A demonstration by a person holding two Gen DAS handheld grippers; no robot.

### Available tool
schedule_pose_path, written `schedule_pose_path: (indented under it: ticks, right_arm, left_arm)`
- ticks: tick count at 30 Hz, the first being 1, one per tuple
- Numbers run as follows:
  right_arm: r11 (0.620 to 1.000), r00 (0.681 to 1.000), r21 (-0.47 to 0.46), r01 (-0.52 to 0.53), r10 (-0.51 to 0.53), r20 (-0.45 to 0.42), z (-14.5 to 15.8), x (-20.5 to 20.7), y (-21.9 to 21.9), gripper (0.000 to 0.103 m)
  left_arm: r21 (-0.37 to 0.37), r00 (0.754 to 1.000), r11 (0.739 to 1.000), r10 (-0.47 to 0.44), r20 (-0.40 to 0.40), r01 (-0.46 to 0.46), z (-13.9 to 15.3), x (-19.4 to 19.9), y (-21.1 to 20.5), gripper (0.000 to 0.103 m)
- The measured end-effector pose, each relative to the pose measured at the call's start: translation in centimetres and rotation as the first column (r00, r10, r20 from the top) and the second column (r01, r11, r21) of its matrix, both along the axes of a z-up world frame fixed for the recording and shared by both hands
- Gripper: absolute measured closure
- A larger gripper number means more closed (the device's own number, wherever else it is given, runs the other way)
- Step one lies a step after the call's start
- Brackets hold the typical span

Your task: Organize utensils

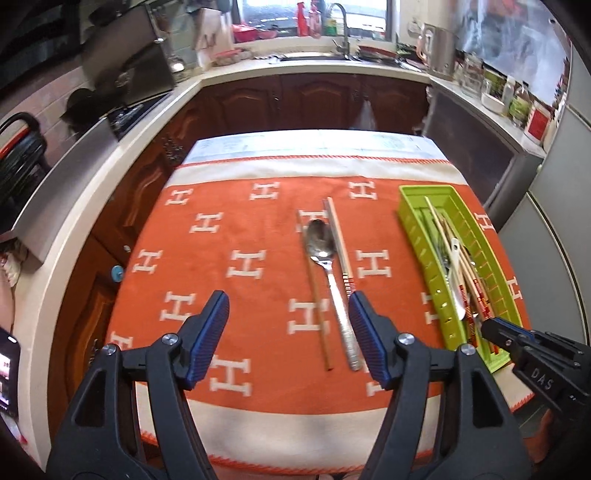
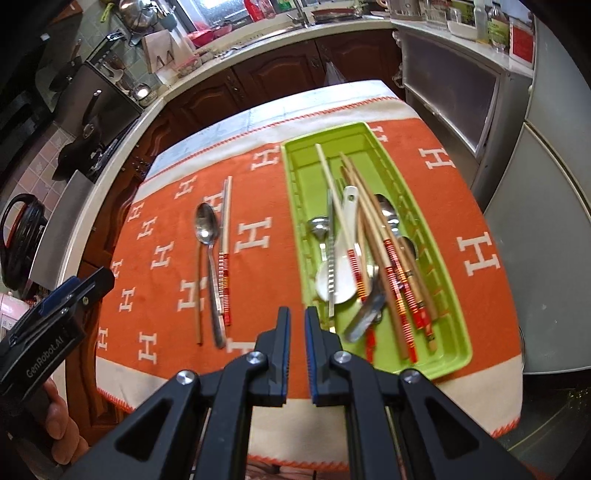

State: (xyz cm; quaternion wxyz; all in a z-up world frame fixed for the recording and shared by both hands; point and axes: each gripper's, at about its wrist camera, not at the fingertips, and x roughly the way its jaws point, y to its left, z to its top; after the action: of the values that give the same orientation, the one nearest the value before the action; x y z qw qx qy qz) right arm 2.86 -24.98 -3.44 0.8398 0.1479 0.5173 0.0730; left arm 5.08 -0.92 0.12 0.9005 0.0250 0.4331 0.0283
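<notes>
Three utensils lie loose on the orange cloth [image 1: 240, 229], a steel spoon [image 1: 325, 266] between two chopsticks [image 1: 340, 243], long axes running away from the left claw [image 1: 289, 314], its jaws apart and empty, the nearer. The right claw [image 2: 297, 325], jaws together, empty, hovers beside the green tray [image 2: 454, 354] of piled cutlery.

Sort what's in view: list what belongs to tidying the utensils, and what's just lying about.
Belongs to the job:
green tray
metal spoon on the cloth
plain chopstick
striped chopstick
utensils in the tray

Just lying about:
orange cloth
kitchen tap
jars
</notes>
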Motion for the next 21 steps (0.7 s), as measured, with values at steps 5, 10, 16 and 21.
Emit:
schedule_pose_path:
  ticks: [5, 10, 16, 21]
  right_arm:
    - [1.000, 0.996, -0.024, 0.011, -0.008, 0.089, 2.1, -1.0, 2.1, 0.096]
    - [0.999, 0.988, -0.037, -0.016, 0.022, 0.154, 3.9, -1.4, 4.4, 0.080]
    - [0.997, 0.981, -0.023, -0.074, 0.077, 0.177, 5.1, -1.1, 6.5, 0.079]
    - [0.994, 0.984, -0.004, -0.106, 0.106, 0.143, 5.4, 0.4, 7.6, 0.079]
  left_arm:
    - [-0.026, 0.999, 0.999, 0.042, 0.029, -0.042, 1.0, -1.4, 3.5, 0.039]
    - [-0.031, 0.996, 0.997, 0.071, 0.054, -0.069, 2.0, -2.1, 5.8, 0.039]
    - [-0.030, 0.997, 0.998, 0.063, 0.053, -0.061, 2.6, -1.8, 7.1, 0.039]
    - [-0.038, 0.996, 0.997, 0.068, 0.057, -0.066, 3.1, -0.8, 7.6, 0.039]
